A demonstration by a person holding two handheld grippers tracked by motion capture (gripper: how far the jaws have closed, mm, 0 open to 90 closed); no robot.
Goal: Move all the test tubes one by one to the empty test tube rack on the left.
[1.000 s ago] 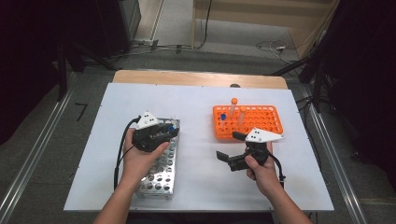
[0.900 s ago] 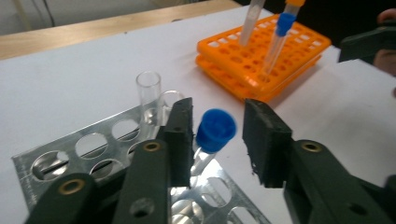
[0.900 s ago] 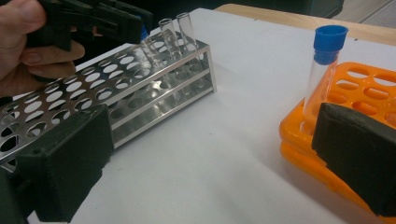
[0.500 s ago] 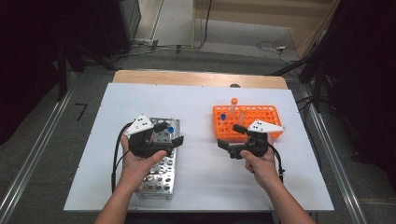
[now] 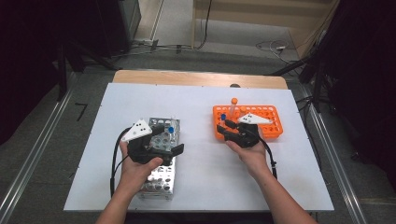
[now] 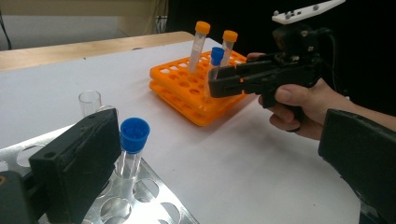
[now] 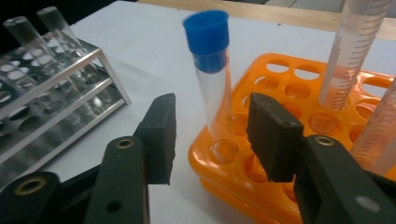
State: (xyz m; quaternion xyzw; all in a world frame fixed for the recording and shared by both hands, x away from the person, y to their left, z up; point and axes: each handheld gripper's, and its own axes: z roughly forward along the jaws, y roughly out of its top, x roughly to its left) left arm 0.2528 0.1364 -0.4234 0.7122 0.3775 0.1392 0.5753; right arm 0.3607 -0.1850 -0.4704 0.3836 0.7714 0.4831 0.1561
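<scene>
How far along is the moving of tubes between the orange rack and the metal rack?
Done: one blue-capped tube stands in the metal rack, the left gripper open beside it. In hand: the right gripper's jaws, just closing, flank a second blue-capped tube in the orange rack, pads not yet pressing. Left: two orange-capped tubes there.

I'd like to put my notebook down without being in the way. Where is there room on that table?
The white table is bare along its far edge, behind the metal rack and orange rack, and in the near right corner. The strip between the racks is free, but both grippers work beside it.
</scene>
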